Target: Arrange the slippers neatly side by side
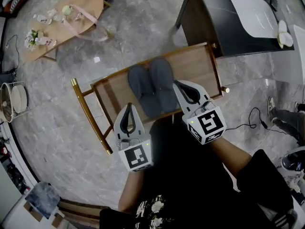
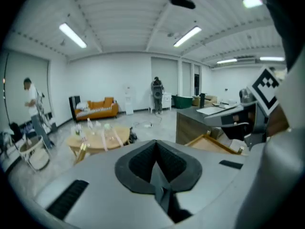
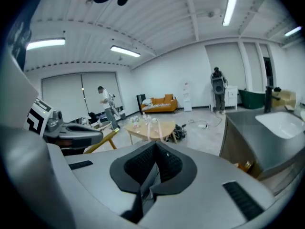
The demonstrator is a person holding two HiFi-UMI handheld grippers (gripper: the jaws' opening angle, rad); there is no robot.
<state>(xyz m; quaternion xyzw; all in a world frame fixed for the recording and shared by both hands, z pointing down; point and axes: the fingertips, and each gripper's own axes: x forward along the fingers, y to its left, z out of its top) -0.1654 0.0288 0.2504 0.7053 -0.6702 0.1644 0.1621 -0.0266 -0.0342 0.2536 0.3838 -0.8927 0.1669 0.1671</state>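
Two dark grey slippers lie side by side, touching, toes pointing away from me: the left slipper [image 1: 140,88] and the right slipper [image 1: 162,81]. They rest on a low wooden bench [image 1: 195,63] with a raised rim. My left gripper [image 1: 128,107] hovers over the bench's near edge, just short of the left slipper's heel, jaws shut and empty. My right gripper [image 1: 177,83] sits close beside the right slipper's right side, also shut on nothing. Both gripper views point out over the room, with shut jaws in the left gripper view [image 2: 155,144] and the right gripper view [image 3: 154,147]; no slipper shows there.
A round wooden table [image 1: 66,18] with small items stands at the far left. A dark desk [image 1: 224,27] carrying a white tray [image 1: 252,13] is behind the bench on the right. A black cable [image 1: 250,122] runs over the grey floor. An orange sofa [image 2: 95,109] and people stand far off.
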